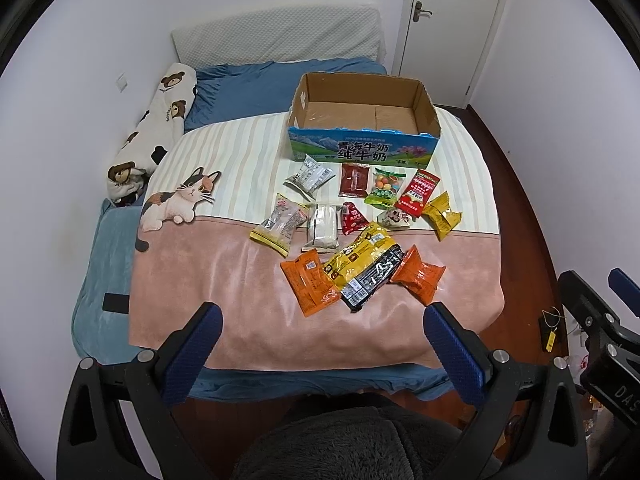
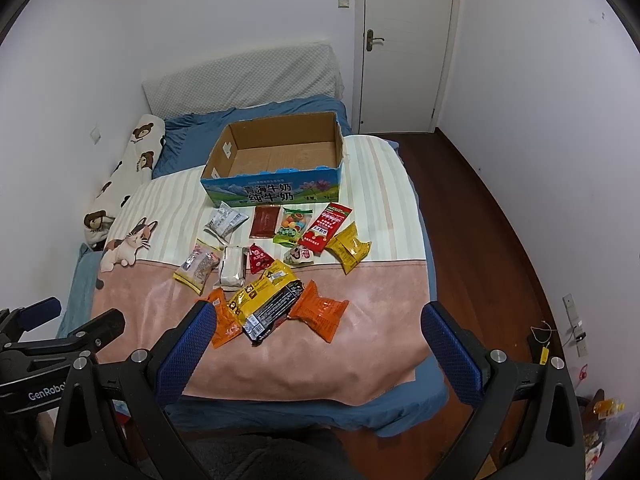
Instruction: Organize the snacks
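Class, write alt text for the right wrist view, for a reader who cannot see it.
Snack packets lie scattered on a cat-print blanket on a bed, in front of an empty cardboard box. The open right gripper frames the foreground, with the left gripper at the left edge.

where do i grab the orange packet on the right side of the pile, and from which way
Take the orange packet by its crimped near end, coming from the front right with the right gripper. That end lies free on the pink blanket, while its far left corner sits against the yellow and black bag.
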A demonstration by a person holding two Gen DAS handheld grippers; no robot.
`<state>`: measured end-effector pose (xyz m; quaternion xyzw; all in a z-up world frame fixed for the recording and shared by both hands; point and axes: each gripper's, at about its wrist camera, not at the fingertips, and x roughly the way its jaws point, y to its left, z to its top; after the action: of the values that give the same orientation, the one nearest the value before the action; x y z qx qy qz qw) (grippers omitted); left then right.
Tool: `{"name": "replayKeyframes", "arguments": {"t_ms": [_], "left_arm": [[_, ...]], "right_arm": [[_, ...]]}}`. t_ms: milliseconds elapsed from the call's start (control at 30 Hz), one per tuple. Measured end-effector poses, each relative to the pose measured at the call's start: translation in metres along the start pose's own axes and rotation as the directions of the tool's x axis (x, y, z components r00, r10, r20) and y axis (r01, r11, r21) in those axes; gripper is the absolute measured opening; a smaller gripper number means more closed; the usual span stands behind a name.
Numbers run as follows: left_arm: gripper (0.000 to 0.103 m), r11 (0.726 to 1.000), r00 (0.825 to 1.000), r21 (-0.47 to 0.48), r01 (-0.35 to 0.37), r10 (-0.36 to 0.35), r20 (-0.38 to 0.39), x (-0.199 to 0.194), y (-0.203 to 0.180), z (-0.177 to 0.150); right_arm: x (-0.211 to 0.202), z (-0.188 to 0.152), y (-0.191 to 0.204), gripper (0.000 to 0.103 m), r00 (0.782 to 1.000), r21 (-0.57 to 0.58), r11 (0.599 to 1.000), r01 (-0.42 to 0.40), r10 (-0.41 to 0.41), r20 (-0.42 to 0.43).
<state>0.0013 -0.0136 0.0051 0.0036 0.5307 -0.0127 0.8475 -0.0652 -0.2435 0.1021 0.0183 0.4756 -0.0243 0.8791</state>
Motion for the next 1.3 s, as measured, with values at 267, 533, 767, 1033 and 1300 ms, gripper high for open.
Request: {"name": "replayKeyframes", "arguments": {"t_ms": [267, 533, 767, 1033, 1300], "left_arm": [[0.103, 1.000, 1.000, -0.001, 0.003, -0.003, 0.004, -0.003, -0.001, 0.000], [0.103, 1.000, 1.000, 0.001, 0.006, -0.006, 0.010, -0.008, 0.000, -0.001], [0.103, 1.000, 1.000, 0.000, 0.007, -0.007, 0.010, -0.009, -0.001, 0.001], [0.103, 1.000, 1.000, 0.003, 0.009, -0.009, 0.009, -0.009, -0.002, 0.000], [0.103, 1.000, 1.000, 0.003, 0.012, -0.012, 0.011, -0.012, -0.004, -0.002]], "right_arm": [[-0.001, -0.002, 0.000, 0.103, 1.000, 0.002, 1.000, -0.007, 0.007, -0.001], [-0.003, -0.004, 0.000, 0.103, 1.000, 0.008, 1.000, -0.012, 0.012, -0.002], [-0.003, -0.004, 0.001, 0.103, 1.000, 0.006, 1.000, -0.011, 0.011, -0.002], [-0.007, -0.009, 0.000, 0.103, 1.000, 0.019, 1.000, -0.009, 0.009, 0.002], [-0.004, -0.009, -0.004, 0.103, 1.000, 0.028, 1.000, -0.008, 0.008, 0.002]]}}
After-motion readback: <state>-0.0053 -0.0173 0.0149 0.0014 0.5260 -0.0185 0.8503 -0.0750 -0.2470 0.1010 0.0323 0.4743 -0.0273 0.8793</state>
